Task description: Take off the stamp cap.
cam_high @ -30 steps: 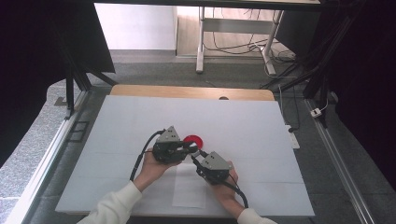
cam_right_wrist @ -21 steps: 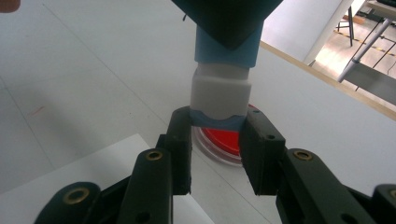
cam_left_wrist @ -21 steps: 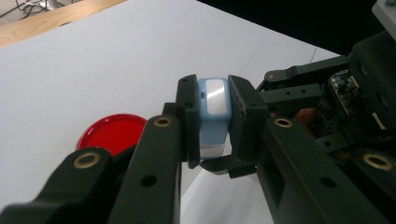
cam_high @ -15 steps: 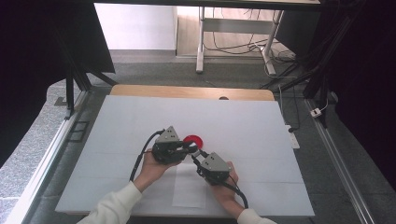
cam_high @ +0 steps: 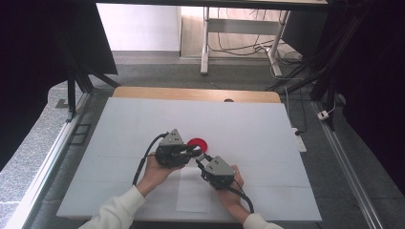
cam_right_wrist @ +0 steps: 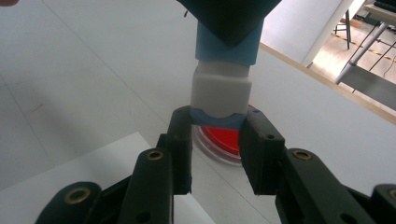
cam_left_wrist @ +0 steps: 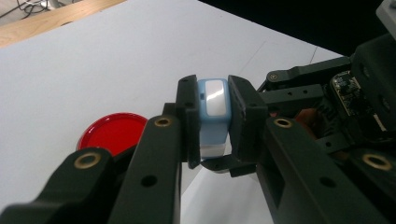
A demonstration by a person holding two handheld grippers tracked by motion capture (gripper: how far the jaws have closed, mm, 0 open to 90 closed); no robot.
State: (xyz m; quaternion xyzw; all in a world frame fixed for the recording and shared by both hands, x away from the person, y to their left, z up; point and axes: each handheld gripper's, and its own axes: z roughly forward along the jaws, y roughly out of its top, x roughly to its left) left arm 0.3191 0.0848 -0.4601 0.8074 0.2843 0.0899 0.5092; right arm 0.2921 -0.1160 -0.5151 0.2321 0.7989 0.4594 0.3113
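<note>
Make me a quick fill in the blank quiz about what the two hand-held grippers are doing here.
1. The left hand-held gripper is shut on a light ____ item.
2. The right hand-held gripper grips the same item at its ____ end.
3. The dish on the table is ____.

Missing words: blue; lower; red

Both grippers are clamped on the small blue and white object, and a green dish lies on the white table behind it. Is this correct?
Not entirely: the dish is red, as the left gripper view shows. The left gripper and right gripper are indeed both clamped on the blue and white object, above the white table.
</note>
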